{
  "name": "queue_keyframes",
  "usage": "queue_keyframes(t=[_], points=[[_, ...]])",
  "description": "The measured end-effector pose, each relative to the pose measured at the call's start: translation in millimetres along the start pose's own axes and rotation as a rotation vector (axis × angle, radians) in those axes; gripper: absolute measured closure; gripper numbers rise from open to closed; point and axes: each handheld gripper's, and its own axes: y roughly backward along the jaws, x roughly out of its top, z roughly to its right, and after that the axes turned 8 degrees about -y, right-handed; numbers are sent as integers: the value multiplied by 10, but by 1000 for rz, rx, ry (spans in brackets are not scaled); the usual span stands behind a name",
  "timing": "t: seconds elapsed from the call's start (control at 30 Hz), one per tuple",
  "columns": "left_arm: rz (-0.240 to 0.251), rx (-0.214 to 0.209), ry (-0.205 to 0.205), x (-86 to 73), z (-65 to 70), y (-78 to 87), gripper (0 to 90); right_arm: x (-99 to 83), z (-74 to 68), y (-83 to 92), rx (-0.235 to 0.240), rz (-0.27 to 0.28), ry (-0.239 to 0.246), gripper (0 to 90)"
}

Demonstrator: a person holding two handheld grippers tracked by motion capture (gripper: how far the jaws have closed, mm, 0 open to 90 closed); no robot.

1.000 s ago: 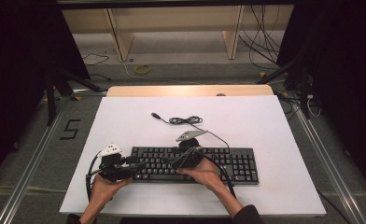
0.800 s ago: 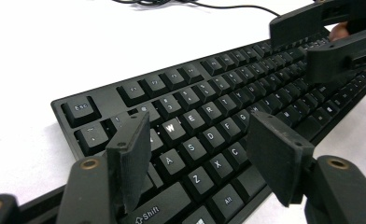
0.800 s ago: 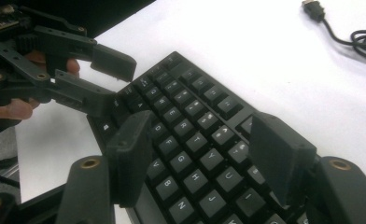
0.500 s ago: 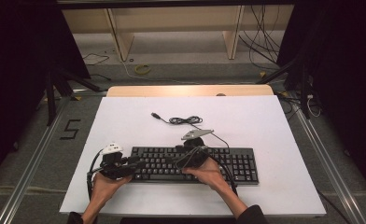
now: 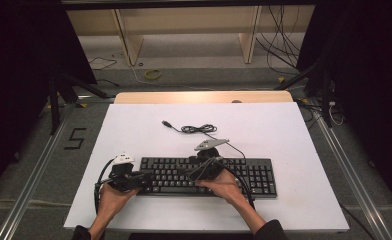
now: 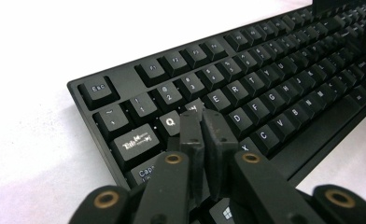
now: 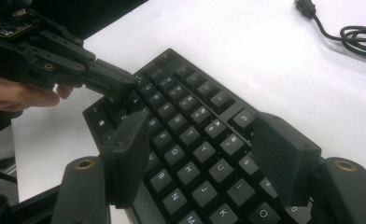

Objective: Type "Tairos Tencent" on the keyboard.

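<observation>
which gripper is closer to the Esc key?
Left. The left gripper is shut, its fingers down on the keys by Q, near the Esc key. The right gripper is open, over the G/H/J area farther along the keyboard.

A: What lies on the white table (image 5: pixel 284 135)?

B: A black full-size keyboard (image 5: pixel 244 175), flat, keys up with white legends, long side parallel to the near edge.

A: And its lead?

B: A thin black cable (image 5: pixel 198 129) runs from its rear, loosely coiled, ending in a plug (image 5: pixel 167 123).
</observation>
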Motion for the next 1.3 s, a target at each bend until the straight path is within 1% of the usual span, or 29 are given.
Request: queue_keyframes(t=[0.1,0.17,0.4,0.7,0.83,0.87,0.97,1.07,1.1,1.13,1.17,1.3], points=[[-6,0,1,3,3,-10,888,-2,9,3,-4,2,1,370],[-9,0,4,5,4,-16,889,-4,13,11,-8,2,-3,366],[-21,-1,-8,13,10,-30,890,-23,56,65,-18,12,-5,364],[-24,-5,-6,17,17,-40,890,-61,102,139,-28,17,-11,362],[-36,-5,-7,16,15,-50,890,-79,125,166,-31,17,-8,362],[-38,-4,-3,15,16,-57,890,-82,127,172,-32,13,-10,362],[-46,-6,-11,18,13,-60,890,-91,137,181,-34,15,-11,362],[-49,-8,-2,19,15,-70,891,-93,142,190,-35,15,-13,363],[-60,-8,-2,17,12,-79,891,-94,142,192,-35,16,-12,363],[-60,-11,-2,10,7,-89,891,-96,141,193,-36,15,-12,364],[-60,-13,5,10,1,-89,891,-97,140,194,-36,15,-11,364],[-64,-7,-3,14,17,-92,892,-98,135,195,-37,15,-9,364]])
